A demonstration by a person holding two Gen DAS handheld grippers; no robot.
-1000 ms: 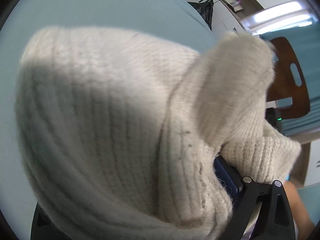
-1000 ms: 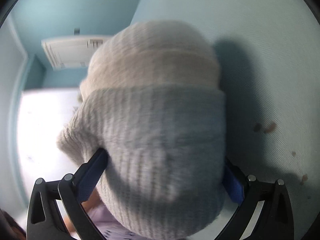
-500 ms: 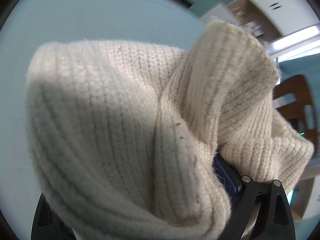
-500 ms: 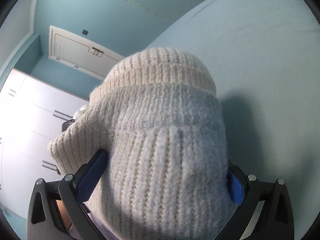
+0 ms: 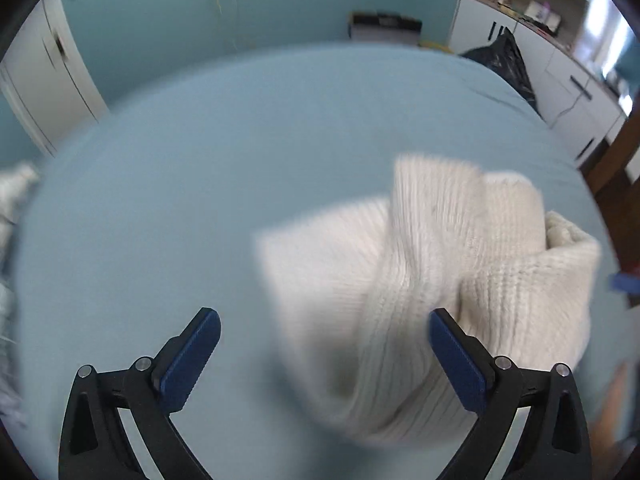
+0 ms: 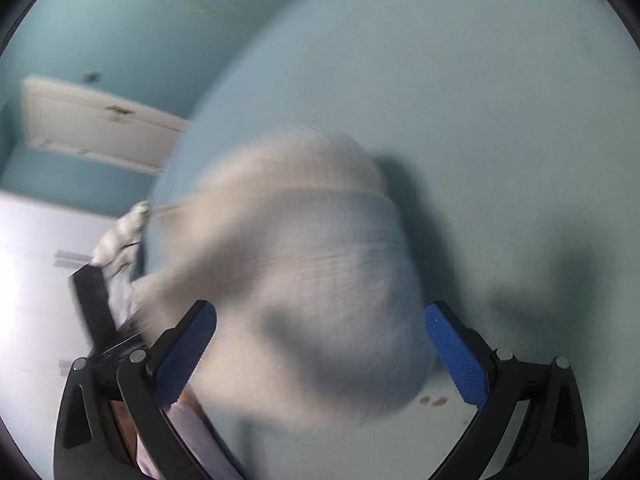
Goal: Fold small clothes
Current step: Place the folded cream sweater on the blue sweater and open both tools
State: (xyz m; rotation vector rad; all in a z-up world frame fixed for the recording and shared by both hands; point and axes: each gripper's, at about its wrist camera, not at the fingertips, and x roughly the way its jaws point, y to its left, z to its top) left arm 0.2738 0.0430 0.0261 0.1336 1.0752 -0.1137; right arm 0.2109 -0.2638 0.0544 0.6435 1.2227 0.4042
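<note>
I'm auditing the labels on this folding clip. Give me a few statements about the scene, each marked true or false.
1. The cream ribbed knit garment has a light blue bed sheet behind it. True.
2. The knit garment is dark red. False: it is cream all over.
3. The left tongs are clamped shut on the garment. False: the jaws are opening and stand wide apart. The garment is partly between them, but nothing is pinched and one pad is over bare sheet.
4. A white panelled door shows in the right wrist view. True.
</note>
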